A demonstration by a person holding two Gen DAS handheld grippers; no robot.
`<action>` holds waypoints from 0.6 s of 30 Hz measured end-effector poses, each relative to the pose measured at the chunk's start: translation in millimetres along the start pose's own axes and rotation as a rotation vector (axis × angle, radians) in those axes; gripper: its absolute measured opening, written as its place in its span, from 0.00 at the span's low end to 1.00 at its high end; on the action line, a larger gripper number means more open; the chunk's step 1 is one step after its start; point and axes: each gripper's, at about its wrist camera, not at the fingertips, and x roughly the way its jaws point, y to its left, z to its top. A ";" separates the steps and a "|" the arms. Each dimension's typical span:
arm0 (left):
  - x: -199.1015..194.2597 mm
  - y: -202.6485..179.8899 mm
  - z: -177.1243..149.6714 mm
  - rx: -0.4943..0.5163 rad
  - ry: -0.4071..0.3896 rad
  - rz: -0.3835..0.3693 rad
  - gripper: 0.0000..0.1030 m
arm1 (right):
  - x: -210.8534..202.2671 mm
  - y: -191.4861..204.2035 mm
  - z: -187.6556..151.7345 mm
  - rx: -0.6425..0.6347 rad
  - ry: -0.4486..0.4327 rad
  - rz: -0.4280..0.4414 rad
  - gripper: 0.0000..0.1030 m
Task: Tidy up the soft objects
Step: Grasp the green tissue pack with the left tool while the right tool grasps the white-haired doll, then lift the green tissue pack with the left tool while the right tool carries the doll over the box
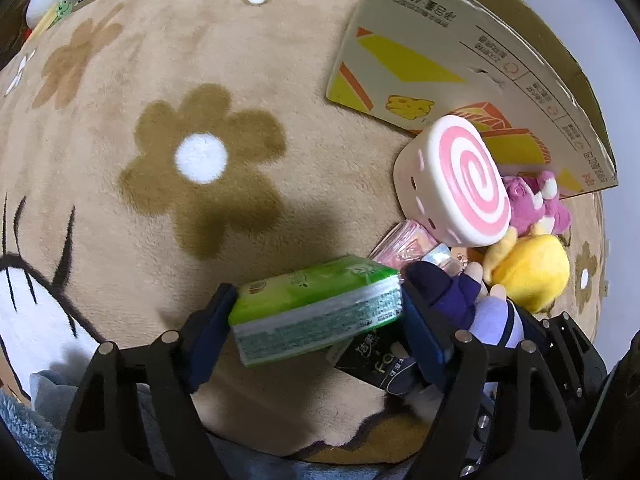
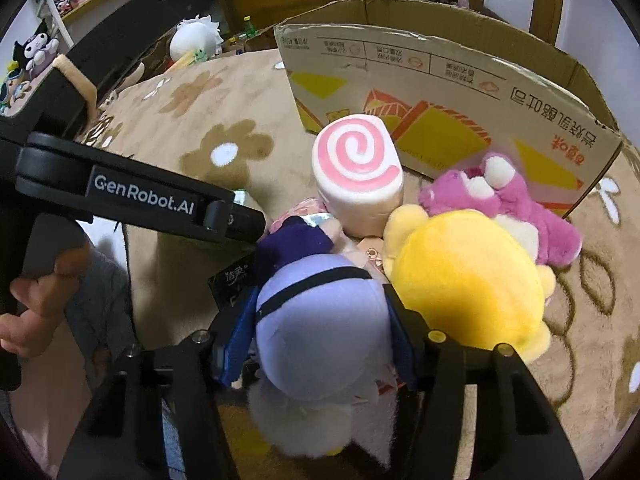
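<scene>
Over flowered rug, left claw clamps green tissue pack.

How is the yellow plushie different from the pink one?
The yellow plushie is round, smooth and plain, while the pink plushie is shaggier, with white patches on it. The yellow one lies nearer the right gripper; the pink one lies farther back, right by the cardboard box. In the right wrist view the yellow one looks bigger, though it is closer. Both are soft toys, touching, on the flowered rug, and neither is gripped.
</scene>
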 end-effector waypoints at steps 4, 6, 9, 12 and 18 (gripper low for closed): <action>-3.3 -2.6 -3.2 0.003 -0.008 -0.001 0.76 | -2.2 -3.3 0.4 0.026 -0.001 0.015 0.60; -12.6 -5.9 -12.6 0.011 -0.027 0.010 0.76 | -4.6 -5.4 0.5 0.037 -0.007 0.013 0.60; -25.7 -10.1 -14.7 0.033 -0.082 0.046 0.76 | -16.5 -8.2 -4.0 0.046 -0.024 0.014 0.60; -37.8 -9.8 -17.3 0.033 -0.130 0.066 0.76 | -27.9 -10.6 -6.5 0.056 -0.053 0.008 0.60; -58.4 -15.5 -35.9 0.067 -0.209 0.081 0.76 | -54.6 -14.9 -6.6 0.070 -0.133 -0.020 0.60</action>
